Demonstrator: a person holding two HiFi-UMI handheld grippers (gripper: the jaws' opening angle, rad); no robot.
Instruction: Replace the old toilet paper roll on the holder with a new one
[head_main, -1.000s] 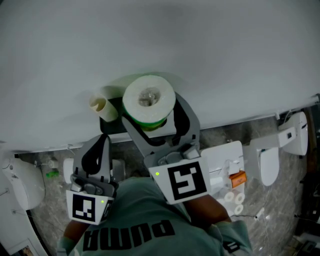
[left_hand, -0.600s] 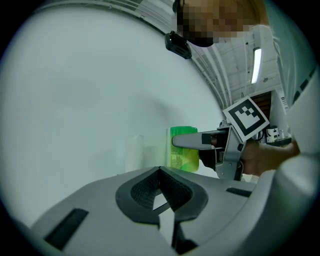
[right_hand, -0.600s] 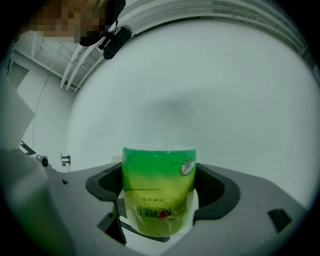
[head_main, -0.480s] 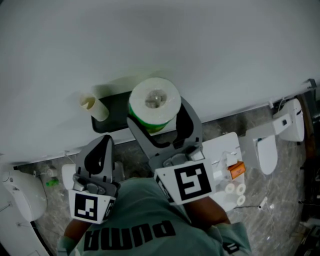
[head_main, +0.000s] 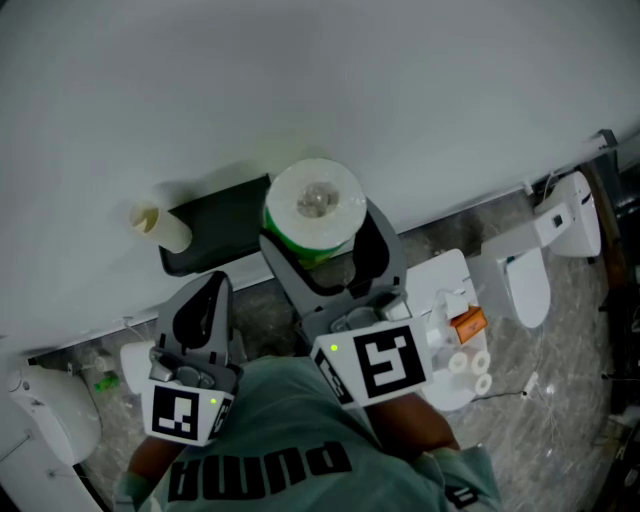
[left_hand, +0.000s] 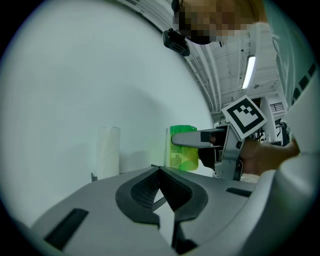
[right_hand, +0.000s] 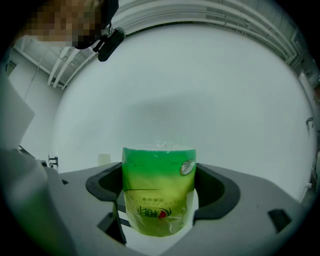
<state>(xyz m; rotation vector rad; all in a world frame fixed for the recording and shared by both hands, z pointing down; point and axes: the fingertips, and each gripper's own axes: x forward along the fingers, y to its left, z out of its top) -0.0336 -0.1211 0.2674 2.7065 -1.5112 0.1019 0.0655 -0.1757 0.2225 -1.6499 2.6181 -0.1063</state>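
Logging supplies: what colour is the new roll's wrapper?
Green wrapper, clearest in the right gripper view.

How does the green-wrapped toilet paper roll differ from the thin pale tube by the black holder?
The green-wrapped toilet paper roll is fat and plastic-covered; the thin pale tube is slim and bare. The roll is clamped in the right gripper; the tube sits at one end of the black holder, ungripped. Both stand upright.
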